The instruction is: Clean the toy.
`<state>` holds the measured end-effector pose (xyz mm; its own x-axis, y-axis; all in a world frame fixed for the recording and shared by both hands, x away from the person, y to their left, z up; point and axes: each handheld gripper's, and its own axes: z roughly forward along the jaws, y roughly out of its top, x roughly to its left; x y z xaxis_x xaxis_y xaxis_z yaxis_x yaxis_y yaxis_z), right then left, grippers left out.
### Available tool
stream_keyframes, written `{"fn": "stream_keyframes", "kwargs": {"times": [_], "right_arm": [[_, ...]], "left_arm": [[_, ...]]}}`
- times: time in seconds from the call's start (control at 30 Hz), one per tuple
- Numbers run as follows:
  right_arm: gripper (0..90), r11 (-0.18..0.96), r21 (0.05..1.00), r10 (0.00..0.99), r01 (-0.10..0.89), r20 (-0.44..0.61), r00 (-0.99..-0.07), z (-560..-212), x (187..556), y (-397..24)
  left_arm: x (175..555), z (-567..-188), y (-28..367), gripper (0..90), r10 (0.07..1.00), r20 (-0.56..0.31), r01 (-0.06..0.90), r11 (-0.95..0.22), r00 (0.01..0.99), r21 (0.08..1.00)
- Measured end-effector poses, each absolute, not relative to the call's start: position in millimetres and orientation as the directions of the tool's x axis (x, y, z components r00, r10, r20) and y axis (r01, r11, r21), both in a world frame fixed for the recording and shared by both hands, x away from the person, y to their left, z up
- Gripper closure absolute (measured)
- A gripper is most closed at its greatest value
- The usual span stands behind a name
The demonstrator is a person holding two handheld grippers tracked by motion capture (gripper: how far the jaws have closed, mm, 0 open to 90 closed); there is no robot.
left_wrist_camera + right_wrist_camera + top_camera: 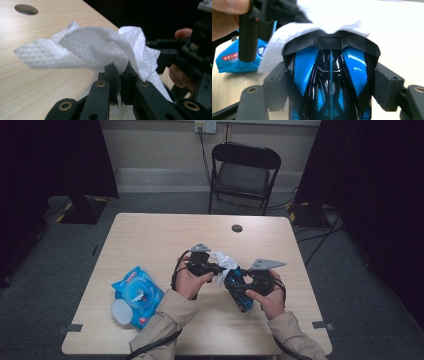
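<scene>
My left gripper (219, 268) is shut on a crumpled white wipe (225, 261), which it holds against the front end of a blue and black toy car (233, 277). My right gripper (240, 289) is shut on the car's sides and holds it above the table (150, 235). In the left gripper view the wipe (95, 47) bunches out of the closed jaws of the left gripper (121, 72). In the right gripper view the car (330, 75) sits between the two pads (278, 87) of the right gripper (330, 85), and the wipe (287, 32) drapes over its far end.
A blue pack of wet wipes (135, 295) with its lid open lies at the table's front left. A cable hole (237, 228) is near the far edge. Behind the table stands a black folding chair (243, 170).
</scene>
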<state>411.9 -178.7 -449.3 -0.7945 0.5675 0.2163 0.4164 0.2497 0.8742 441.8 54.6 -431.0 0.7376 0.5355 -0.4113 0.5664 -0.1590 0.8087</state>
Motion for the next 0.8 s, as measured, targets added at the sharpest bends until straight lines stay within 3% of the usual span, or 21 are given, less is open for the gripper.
{"fn": "stream_keyframes", "kwargs": {"times": [0.8], "right_arm": [[25.5,0.216,0.875,0.609,0.433,0.226,-0.761,-451.3,418.0,-191.7]], "left_arm": [[418.3,-441.7,80.9,86.2,0.512,-0.434,0.576,-0.155,0.742,0.803]]}}
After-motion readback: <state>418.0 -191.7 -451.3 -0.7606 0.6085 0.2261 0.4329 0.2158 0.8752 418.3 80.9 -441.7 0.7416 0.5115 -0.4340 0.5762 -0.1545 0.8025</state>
